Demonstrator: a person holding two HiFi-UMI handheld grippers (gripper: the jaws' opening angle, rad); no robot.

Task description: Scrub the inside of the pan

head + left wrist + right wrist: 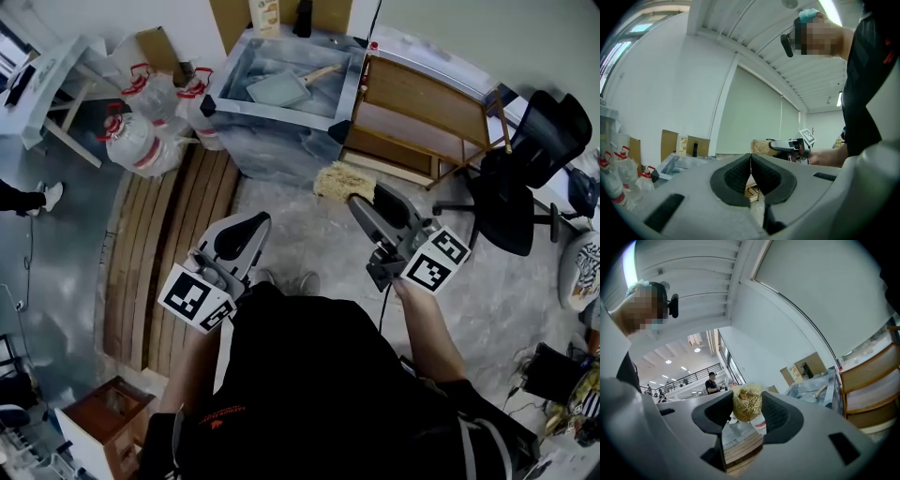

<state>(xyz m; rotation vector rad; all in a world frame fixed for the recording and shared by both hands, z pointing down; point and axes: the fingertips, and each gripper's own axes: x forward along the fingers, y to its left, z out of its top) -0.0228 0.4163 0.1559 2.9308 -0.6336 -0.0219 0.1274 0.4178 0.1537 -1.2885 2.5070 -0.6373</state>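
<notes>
Grey concrete floor (300,225) is spreading below the person, with a strip of wooden slats (159,253) running along the left. At the far middle a metal sink (281,131) is standing, and the pan (277,90) is lying inside it, its wooden handle pointing to the far right. The right tool (360,201) is pinching a straw-coloured scrubber (341,180) between its jaws and hovering outside the sink, off its near right corner. The pan is sitting well apart from the scrubber, farther away and to the left. The left tool (255,225) is hanging at the near left with its jaws pressed together on nothing, also apart from the sink. Water jugs (141,141) are clustering left of the sink, and a wooden shelf cart (422,112) is standing at its right.
</notes>
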